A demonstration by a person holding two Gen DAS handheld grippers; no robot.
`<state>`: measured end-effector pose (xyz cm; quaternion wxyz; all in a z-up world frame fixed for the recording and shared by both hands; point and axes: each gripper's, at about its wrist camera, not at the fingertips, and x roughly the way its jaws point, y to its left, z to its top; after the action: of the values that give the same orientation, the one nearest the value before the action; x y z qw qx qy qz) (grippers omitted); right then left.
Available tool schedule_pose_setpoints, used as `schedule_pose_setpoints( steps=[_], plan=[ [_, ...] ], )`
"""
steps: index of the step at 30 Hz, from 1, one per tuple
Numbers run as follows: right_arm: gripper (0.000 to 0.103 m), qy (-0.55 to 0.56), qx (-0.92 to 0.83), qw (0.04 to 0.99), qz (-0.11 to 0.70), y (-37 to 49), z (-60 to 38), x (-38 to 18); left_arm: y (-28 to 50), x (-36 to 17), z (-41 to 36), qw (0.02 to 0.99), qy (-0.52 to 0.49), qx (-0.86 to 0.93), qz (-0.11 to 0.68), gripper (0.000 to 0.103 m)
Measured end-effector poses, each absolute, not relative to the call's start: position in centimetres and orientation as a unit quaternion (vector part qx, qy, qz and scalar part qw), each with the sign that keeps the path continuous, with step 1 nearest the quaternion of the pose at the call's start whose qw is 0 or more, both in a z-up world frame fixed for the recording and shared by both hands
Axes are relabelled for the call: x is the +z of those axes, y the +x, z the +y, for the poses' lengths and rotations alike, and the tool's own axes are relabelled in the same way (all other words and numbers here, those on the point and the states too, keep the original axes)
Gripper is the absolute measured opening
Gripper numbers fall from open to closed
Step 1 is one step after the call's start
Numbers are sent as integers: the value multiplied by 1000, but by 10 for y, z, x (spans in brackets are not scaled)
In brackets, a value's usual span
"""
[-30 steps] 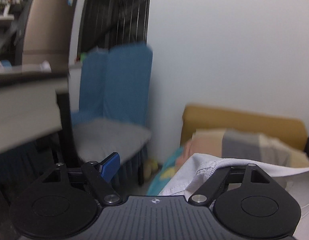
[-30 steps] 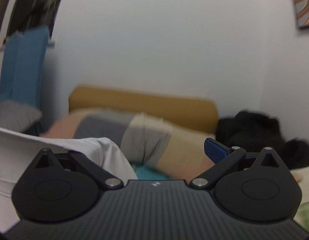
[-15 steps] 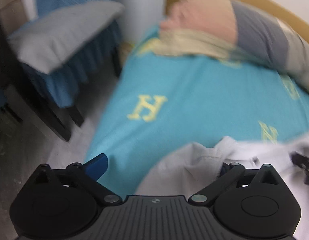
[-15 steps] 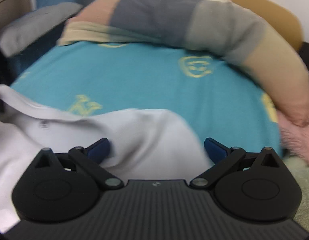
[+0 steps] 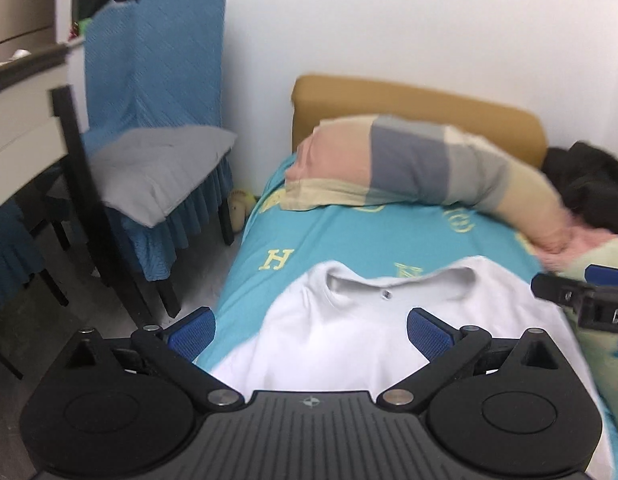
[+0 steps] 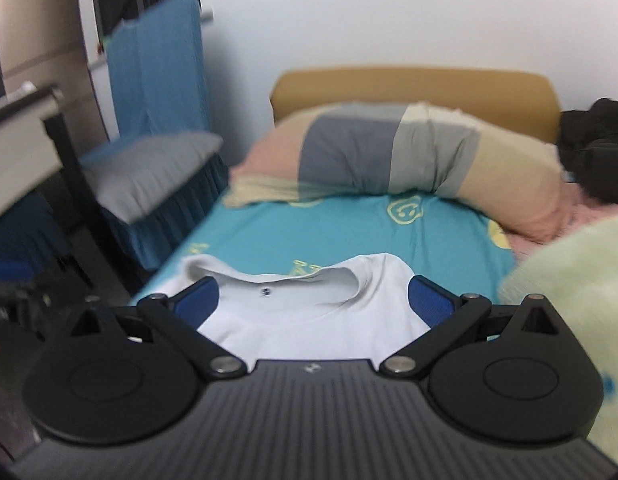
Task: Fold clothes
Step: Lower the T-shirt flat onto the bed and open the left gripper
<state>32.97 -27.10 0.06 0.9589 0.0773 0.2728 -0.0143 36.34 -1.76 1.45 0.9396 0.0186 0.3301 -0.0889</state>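
A white shirt [image 5: 349, 320] lies flat on the teal bed sheet [image 5: 349, 240], its collar [image 5: 389, 280] toward the pillow. My left gripper [image 5: 311, 332] hovers over the shirt's near left part, open, its blue pads [image 5: 193, 330] wide apart and pressing nothing. In the right wrist view the same shirt [image 6: 309, 316] lies under my right gripper [image 6: 314, 300], which is also open, one pad on either side of the collar [image 6: 293, 280]. The right gripper [image 5: 581, 300] shows at the right edge of the left wrist view. The shirt's lower part is hidden behind the gripper bodies.
A long patchwork pillow [image 5: 429, 172] lies across the bed against a tan headboard [image 5: 409, 96]. A chair with a blue cover and a grey cushion [image 5: 157, 172] stands to the left of the bed, next to a desk [image 5: 21, 120]. Dark clothes [image 5: 589, 184] and a pale green blanket [image 6: 569, 280] lie to the right.
A second ago the shirt hung raised between both grippers before the wall. It has come down onto the sheet; both grippers have let go and drawn back, jaws wide.
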Motion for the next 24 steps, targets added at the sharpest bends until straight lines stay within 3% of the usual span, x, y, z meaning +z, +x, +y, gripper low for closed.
schedule_pose_setpoints(
  steps=[6, 11, 18, 24],
  plan=[
    [103, 106, -22, 964, 242, 213, -263, 29, 224, 45, 15, 941, -37, -73, 329, 98],
    [103, 122, -27, 967, 221, 137, -263, 47, 155, 71, 45, 940, -52, -49, 333, 95],
    [103, 109, -58, 974, 191, 81, -250, 81, 113, 129, 70, 944, -89, -17, 317, 95],
    [103, 149, -55, 965, 208, 58, -245, 63, 125, 107, 94, 920, -165, 21, 356, 92]
  ],
)
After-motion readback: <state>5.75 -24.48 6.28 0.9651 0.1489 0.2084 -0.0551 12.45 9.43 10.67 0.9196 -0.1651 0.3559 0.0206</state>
